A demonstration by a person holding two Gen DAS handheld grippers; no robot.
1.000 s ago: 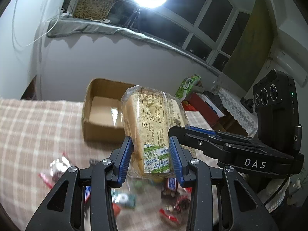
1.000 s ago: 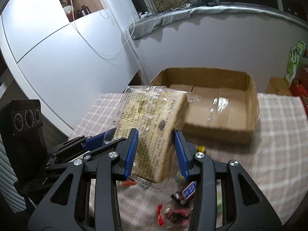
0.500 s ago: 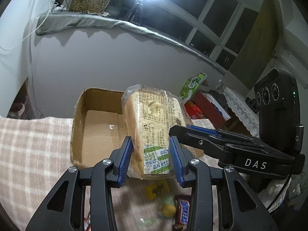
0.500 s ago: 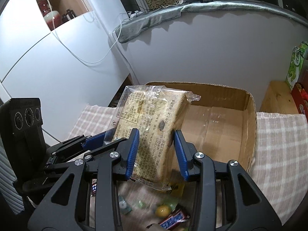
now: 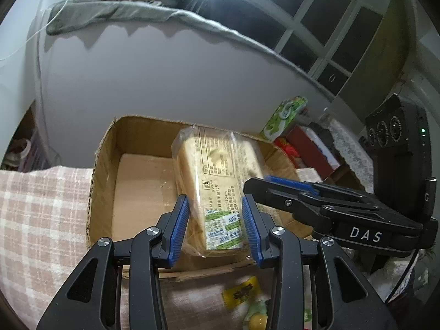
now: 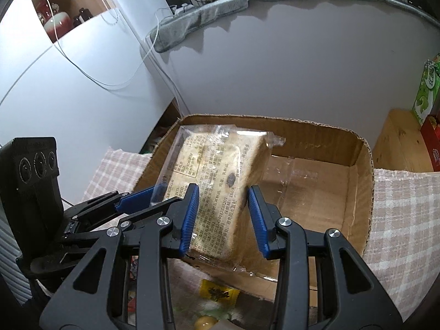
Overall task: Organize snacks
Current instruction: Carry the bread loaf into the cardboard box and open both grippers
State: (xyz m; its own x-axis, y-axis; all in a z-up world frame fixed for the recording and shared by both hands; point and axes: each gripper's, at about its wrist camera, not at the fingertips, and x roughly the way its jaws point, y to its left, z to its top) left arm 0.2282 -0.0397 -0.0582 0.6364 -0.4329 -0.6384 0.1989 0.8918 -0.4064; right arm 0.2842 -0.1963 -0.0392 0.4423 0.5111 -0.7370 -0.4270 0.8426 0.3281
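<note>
Both the left gripper and right gripper clamp their fingers on one wrapped bread loaf, held just above the cardboard box, which looks empty. Judging by this, sorting has barely begun: the loaf is unreleased, and small wrapped snacks lie on the surface below the fingers.

each camera sits on its own gripper and looks forward and downward along the two fingers, close to the work. the left wrist view faces the cardboard box from its near left side, with the right gripper entering from the right edge. the right wrist view faces the same box from the near right, with the left gripper at lower left. both views share the box, the wrapped bread (seen close up, between the fingers) and the checked tablecloth.
</note>
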